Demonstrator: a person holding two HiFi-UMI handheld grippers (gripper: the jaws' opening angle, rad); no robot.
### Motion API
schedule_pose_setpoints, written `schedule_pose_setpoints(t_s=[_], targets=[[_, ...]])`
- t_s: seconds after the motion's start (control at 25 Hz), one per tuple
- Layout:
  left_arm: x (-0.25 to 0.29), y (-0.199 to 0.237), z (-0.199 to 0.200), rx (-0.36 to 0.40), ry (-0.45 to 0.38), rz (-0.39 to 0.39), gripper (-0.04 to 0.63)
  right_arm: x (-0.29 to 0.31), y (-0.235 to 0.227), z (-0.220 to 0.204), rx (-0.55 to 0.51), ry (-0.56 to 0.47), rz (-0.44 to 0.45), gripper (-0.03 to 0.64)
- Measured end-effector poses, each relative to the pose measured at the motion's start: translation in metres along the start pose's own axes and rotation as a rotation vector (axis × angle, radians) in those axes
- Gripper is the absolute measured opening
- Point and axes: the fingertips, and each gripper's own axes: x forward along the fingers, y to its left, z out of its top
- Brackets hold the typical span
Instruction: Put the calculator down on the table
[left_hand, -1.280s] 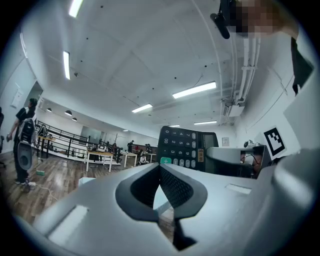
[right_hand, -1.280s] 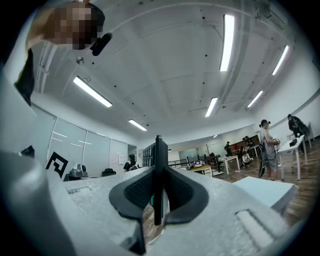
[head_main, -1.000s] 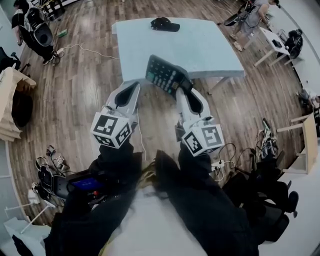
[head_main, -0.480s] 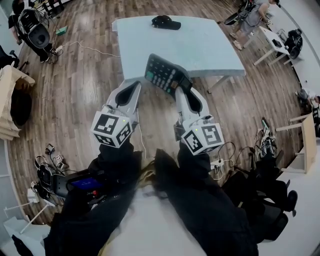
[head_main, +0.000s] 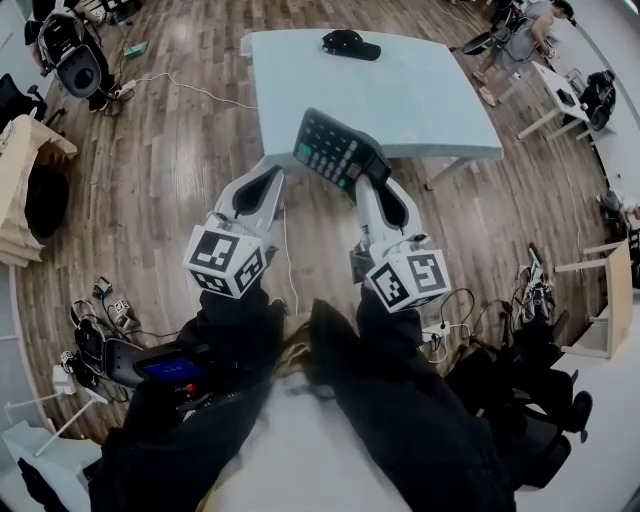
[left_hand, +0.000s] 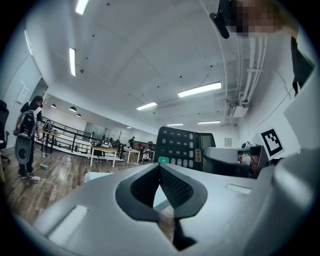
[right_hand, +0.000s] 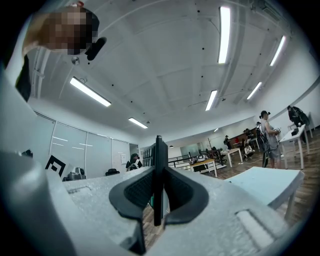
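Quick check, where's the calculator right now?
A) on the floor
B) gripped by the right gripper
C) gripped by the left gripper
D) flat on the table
B: the calculator stands edge-on between the fingers of the right gripper, held up and not lying on the table; the left gripper is shut with nothing in it.

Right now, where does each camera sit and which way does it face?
Head view: on the person's head, looking steeply down at the left hand-held gripper, right hand-held gripper, sleeves, calculator, table.
Left gripper view: on the left hand-held gripper, looking level along its shut, empty jaws.
Right gripper view: on the right hand-held gripper, looking along jaws clamped on the calculator's edge.
Shared: all show calculator and table.
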Motion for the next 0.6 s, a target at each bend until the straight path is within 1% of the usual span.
schedule_pose_setpoints(t_s=[0.16, 0.6], targets=[[-0.008, 0.016, -0.006, -0.016, 0.012, 0.006, -0.005, 0.009, 0.011, -0.009, -0.012, 0.02, 0.005, 0.049], [-0.018, 0.042, -0.028, -0.057, 0.038, -0.003, -0.005, 0.024, 0.027, -0.035, 0.006, 0.063, -0.008, 0.049]])
